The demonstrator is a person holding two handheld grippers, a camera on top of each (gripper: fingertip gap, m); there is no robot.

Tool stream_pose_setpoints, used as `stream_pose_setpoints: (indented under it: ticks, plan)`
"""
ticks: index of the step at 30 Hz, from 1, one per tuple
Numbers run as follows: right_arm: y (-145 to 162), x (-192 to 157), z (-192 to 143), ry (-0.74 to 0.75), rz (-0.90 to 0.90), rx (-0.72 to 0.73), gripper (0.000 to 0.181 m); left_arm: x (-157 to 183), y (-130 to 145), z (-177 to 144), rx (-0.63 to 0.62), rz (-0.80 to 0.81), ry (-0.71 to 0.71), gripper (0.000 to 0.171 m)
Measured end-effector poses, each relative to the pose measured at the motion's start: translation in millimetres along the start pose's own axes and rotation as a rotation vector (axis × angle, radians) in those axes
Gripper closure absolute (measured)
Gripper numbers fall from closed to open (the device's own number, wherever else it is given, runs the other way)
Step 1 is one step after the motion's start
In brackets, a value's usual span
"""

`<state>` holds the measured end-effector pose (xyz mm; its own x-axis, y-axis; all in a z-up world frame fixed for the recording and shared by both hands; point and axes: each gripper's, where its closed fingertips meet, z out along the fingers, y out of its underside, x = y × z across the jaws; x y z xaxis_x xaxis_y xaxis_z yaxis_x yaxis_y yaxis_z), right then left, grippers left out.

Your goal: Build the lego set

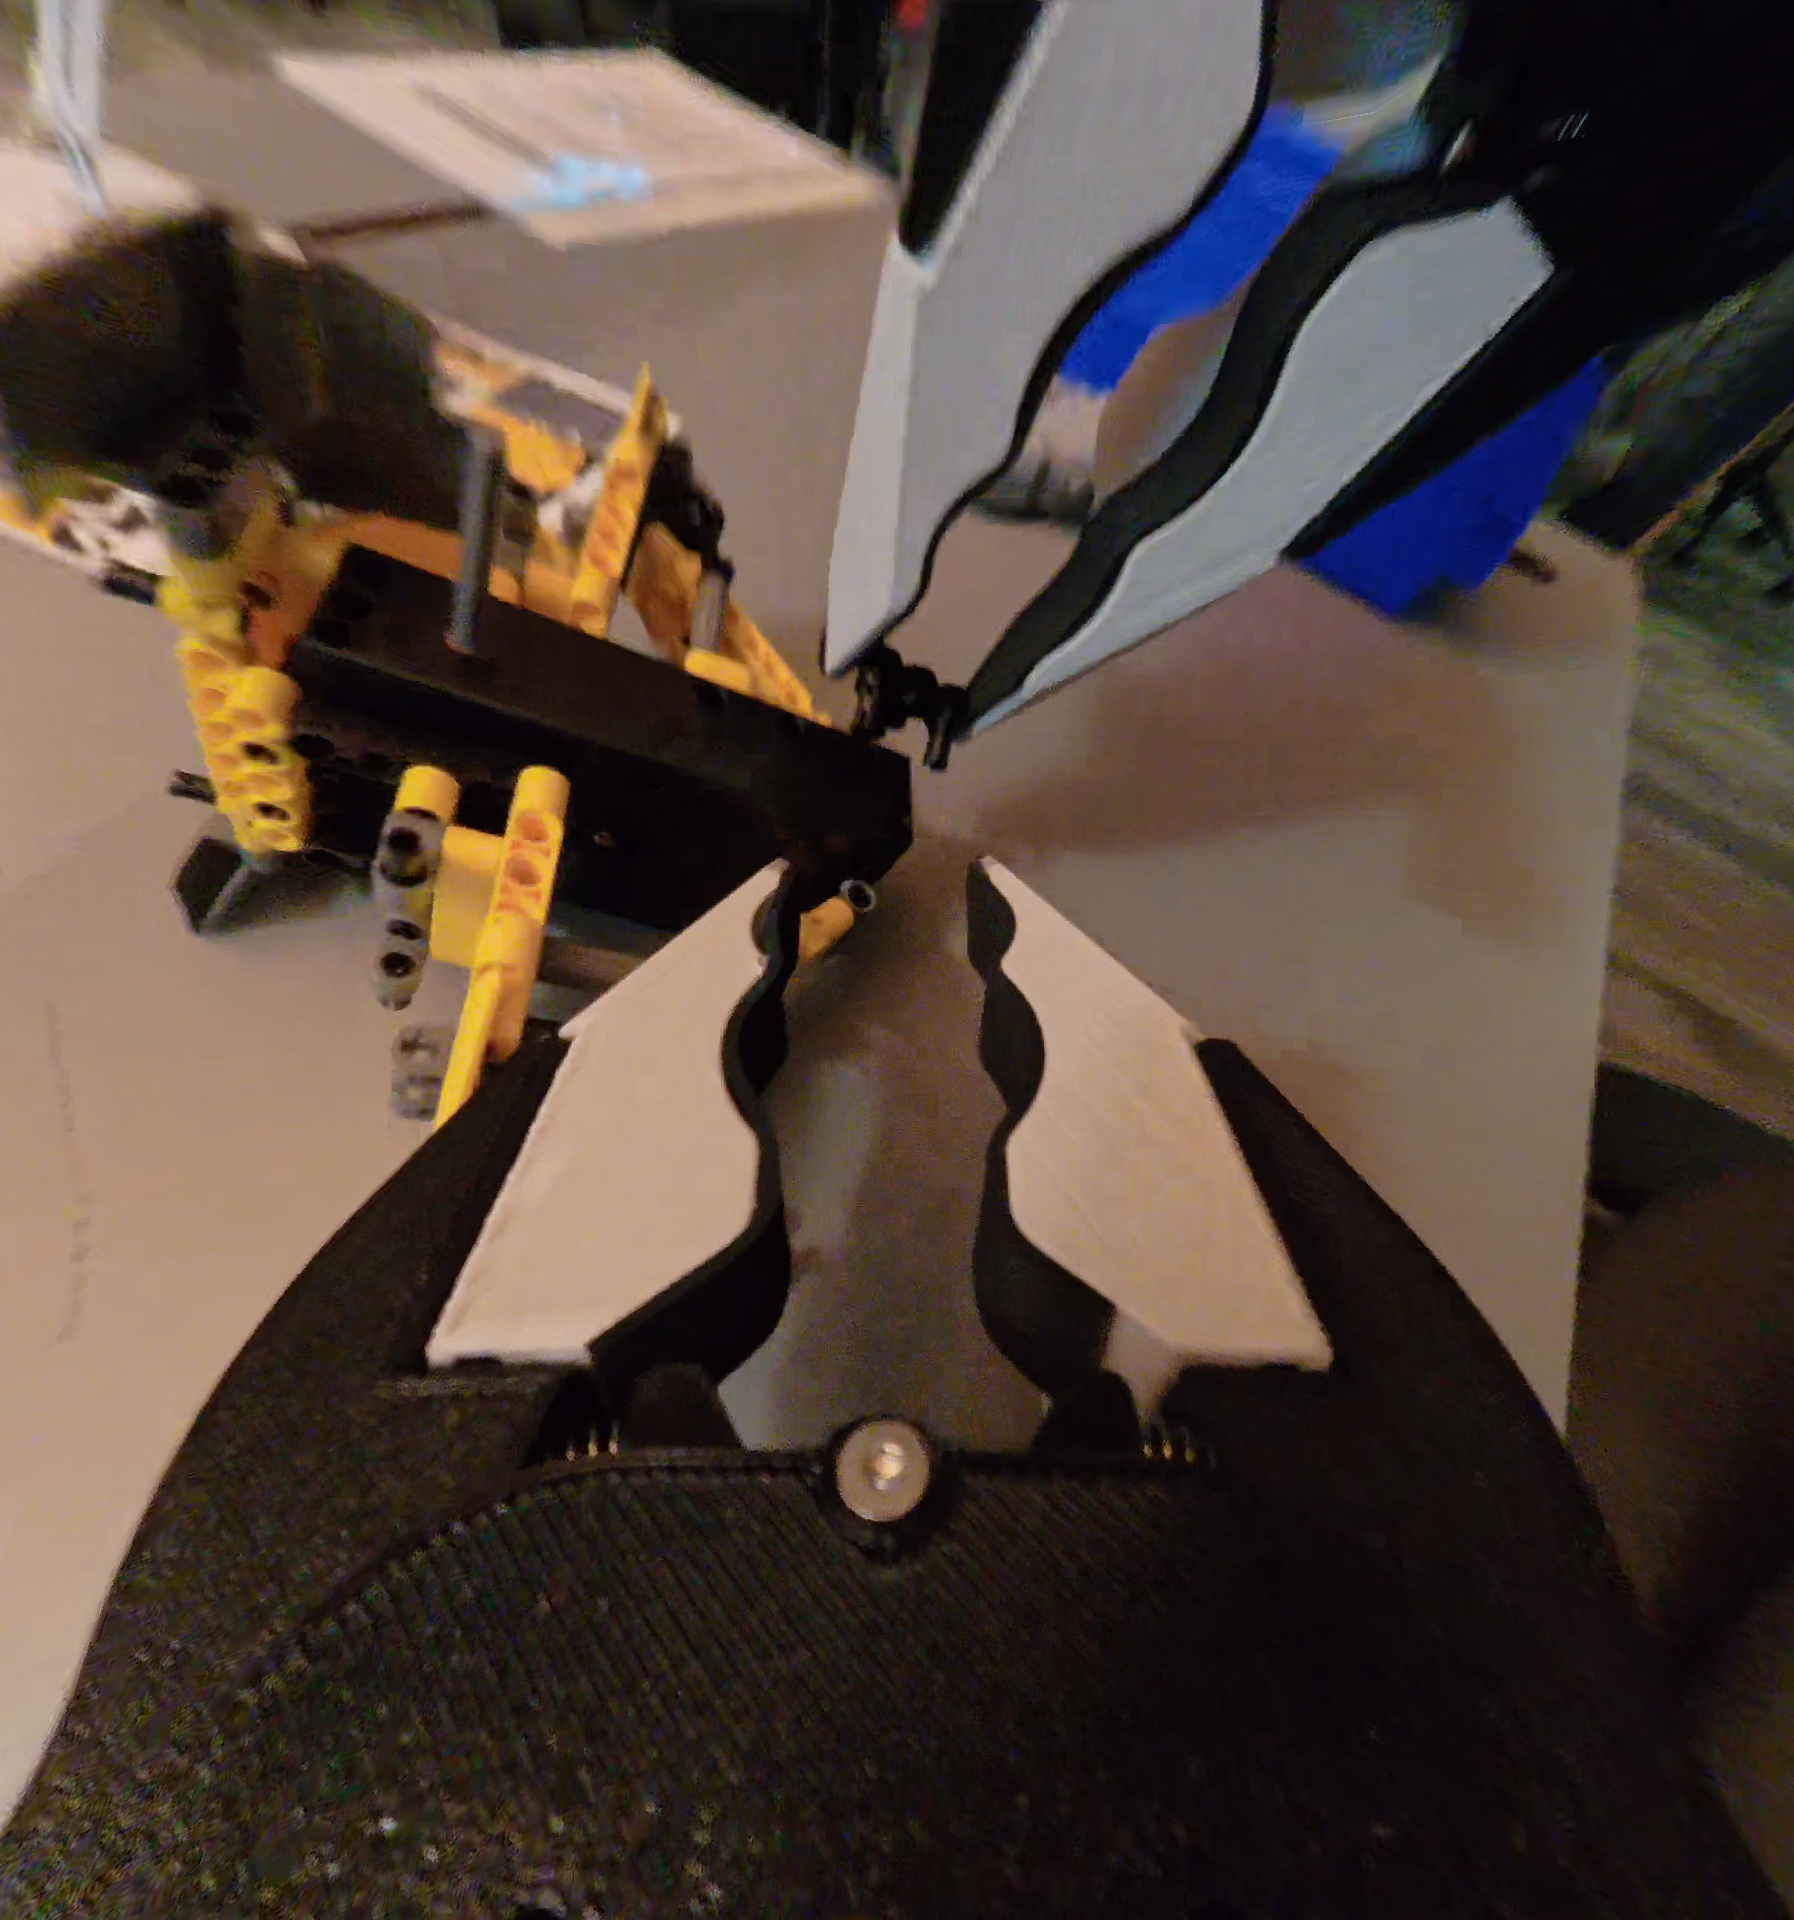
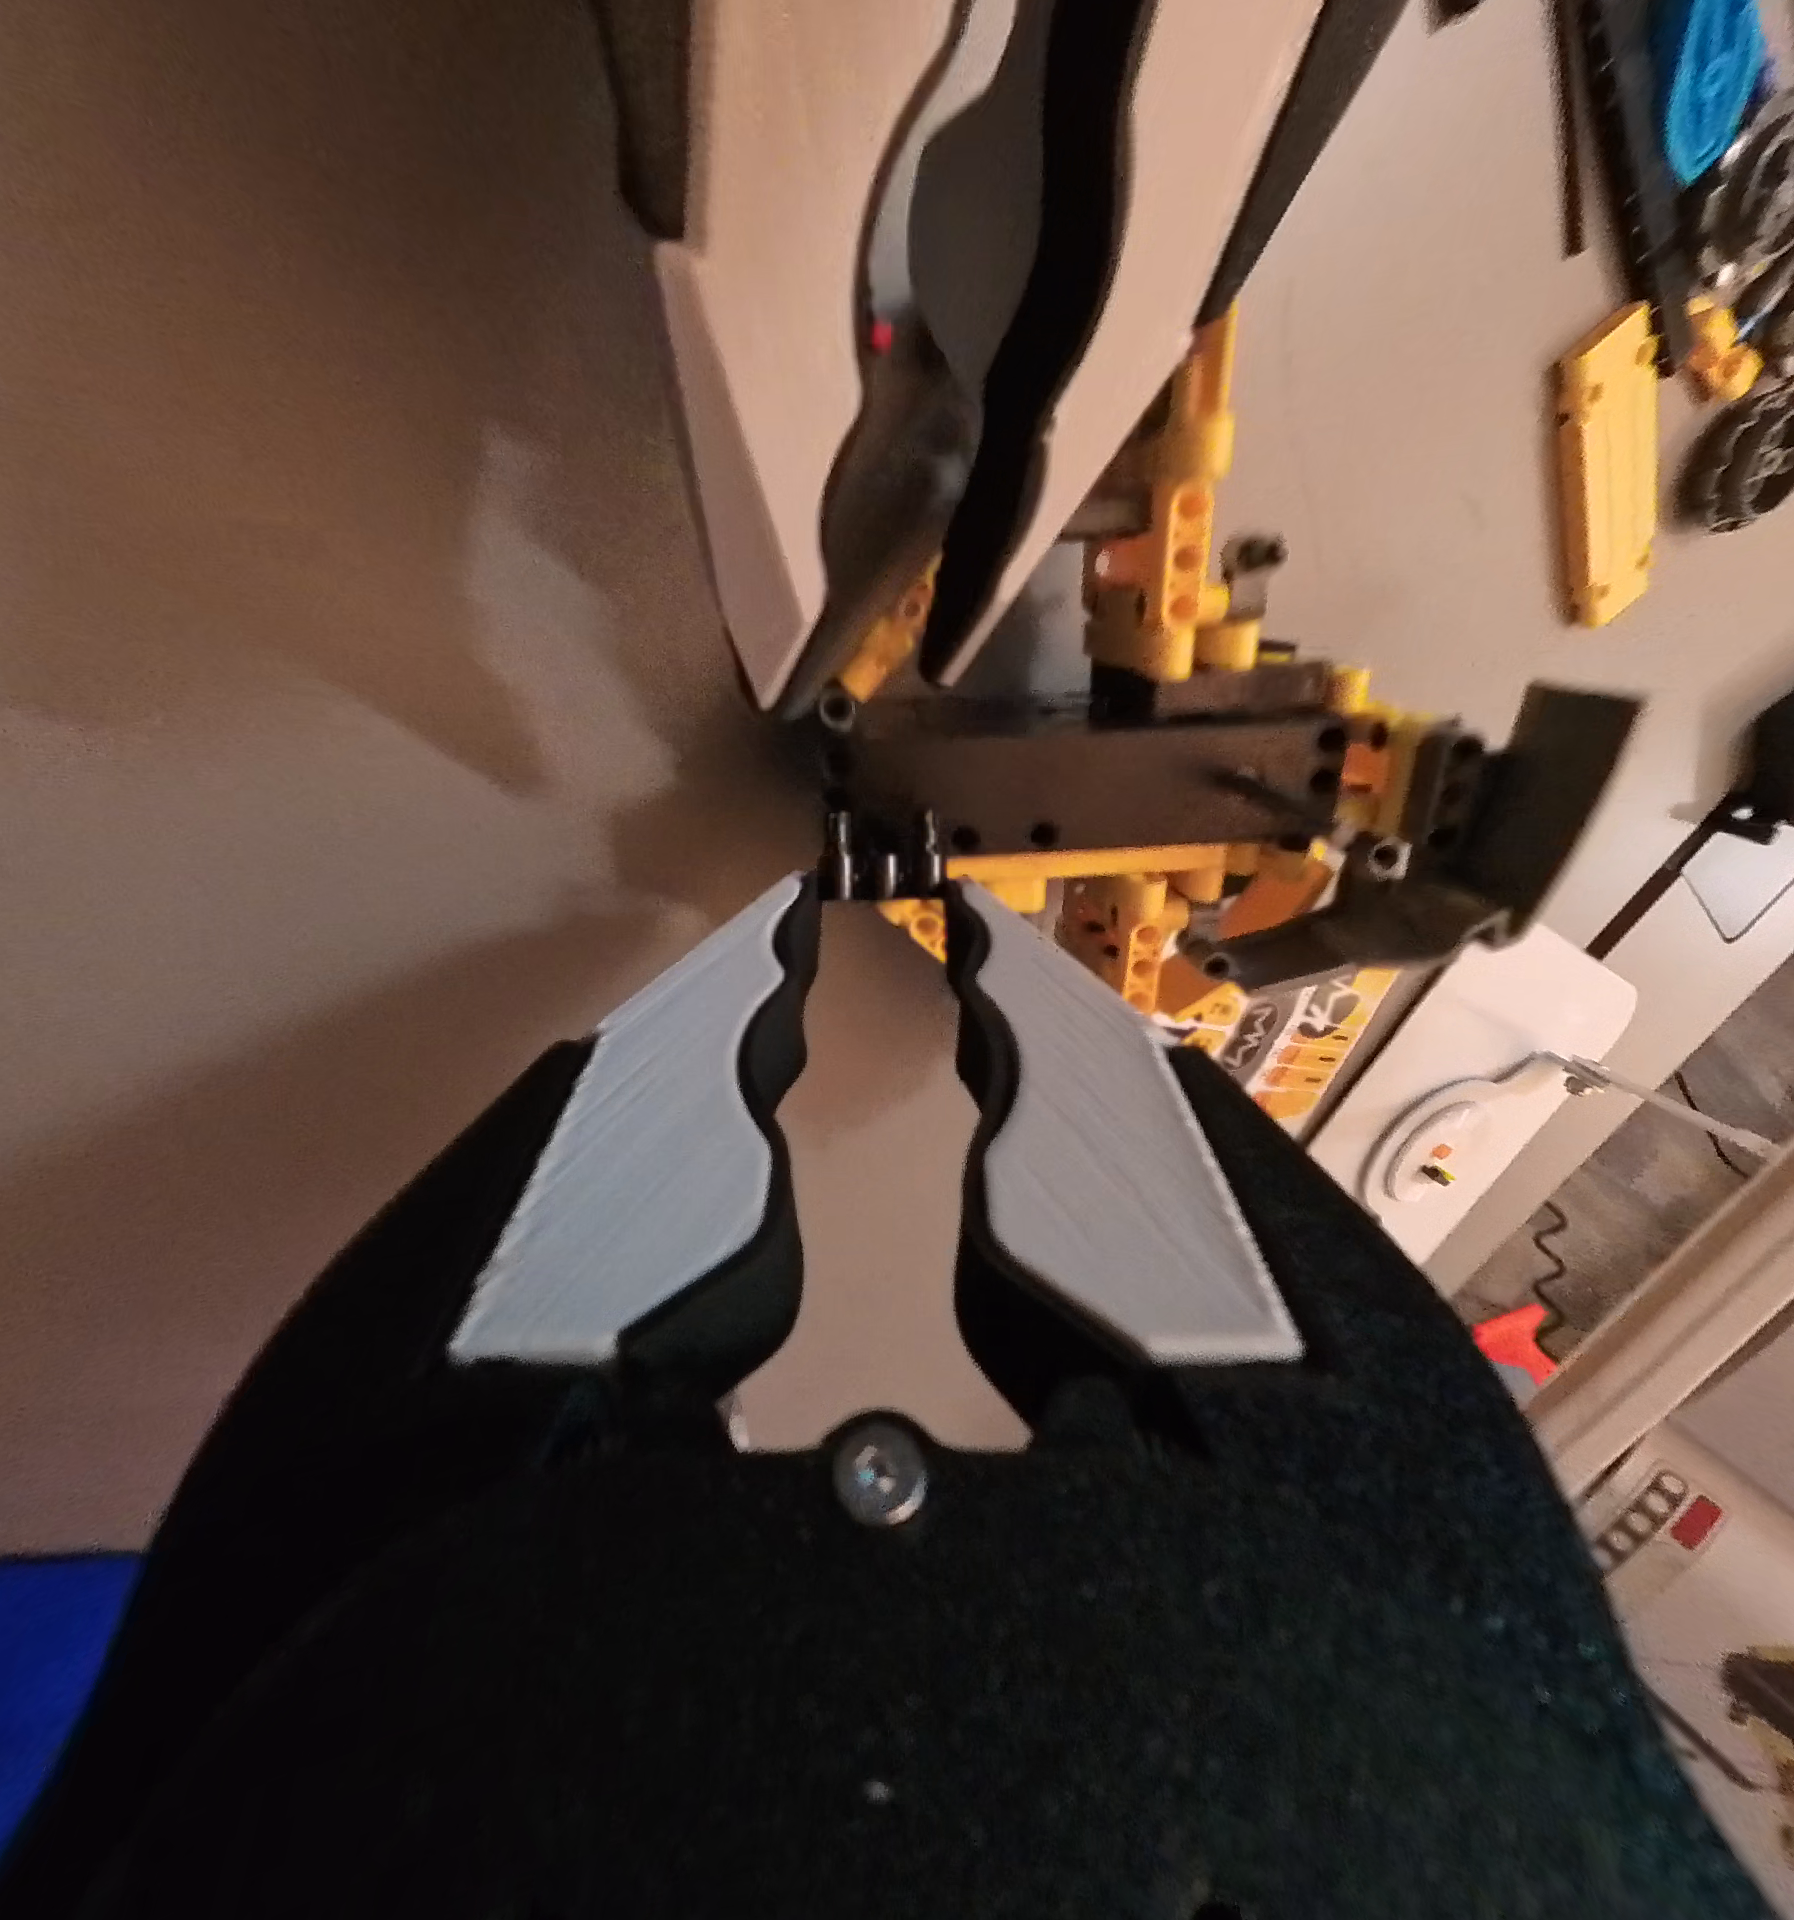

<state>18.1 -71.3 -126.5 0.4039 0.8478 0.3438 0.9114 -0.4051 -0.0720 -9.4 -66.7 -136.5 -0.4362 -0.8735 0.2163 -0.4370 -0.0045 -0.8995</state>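
A yellow and black building-brick model [image 1: 602, 717] stands on the pale table [image 1: 1288, 831]; it also shows in the right wrist view [image 2: 1080, 758]. My left gripper [image 1: 880, 871] is open at the end of the model's long black beam. Its left fingertip [image 1: 781, 883] touches that end, with a small yellow pin beside it. My right gripper [image 2: 880, 885] is shut on a small black connector piece [image 2: 882, 857] and holds it against the same end of the beam. In the left wrist view the right gripper [image 1: 898, 694] comes down from above with the connector [image 1: 903, 698] at its tips.
A printed booklet [image 2: 1288, 1029] lies under the model. A loose yellow panel [image 2: 1605, 468] and black wheels [image 2: 1755, 457] lie on the table beyond it. A blue bin [image 1: 1444, 520] stands past the table's far edge. A white box [image 1: 581, 135] sits behind the model. Both grippers' tips are close together, under 4 cm apart.
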Motion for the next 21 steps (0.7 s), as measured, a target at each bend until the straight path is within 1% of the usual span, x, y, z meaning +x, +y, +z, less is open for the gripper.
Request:
stream_pose_setpoints:
  ticks: [2,4,7,9,10,12,13,16,18,21]
  plan:
    - [-12,0,-10,0.036,0.026,0.076,0.159,5,-17,-11,0.117,-0.043,0.061,0.144]
    - [-27,1,-23,0.083,0.045,0.166,0.159,13,-30,-21,0.207,-0.132,0.18,0.144]
    - [-43,7,-41,0.176,0.061,0.265,0.159,29,-43,-32,0.287,-0.295,0.415,0.14]
    - [-48,10,-49,0.24,0.055,0.289,0.159,30,-51,-39,0.346,-0.388,0.502,0.139]
    - [-51,10,-51,0.268,0.05,0.3,0.159,30,-54,-41,0.361,-0.41,0.527,0.141]
    - [-62,8,-55,0.291,0.043,0.351,0.159,32,-58,-45,0.388,-0.424,0.564,0.15]
    - [-66,6,-56,0.293,0.045,0.373,0.159,34,-59,-46,0.396,-0.426,0.584,0.152]
    - [-68,5,-54,0.309,0.037,0.38,0.159,34,-58,-45,0.387,-0.449,0.601,0.153]
    - [-73,6,-57,0.305,0.071,0.446,0.159,36,-60,-50,0.399,-0.479,0.659,0.153]
    - [-83,5,-69,0.275,0.127,0.577,0.159,44,-67,-61,0.436,-0.529,0.798,0.154]
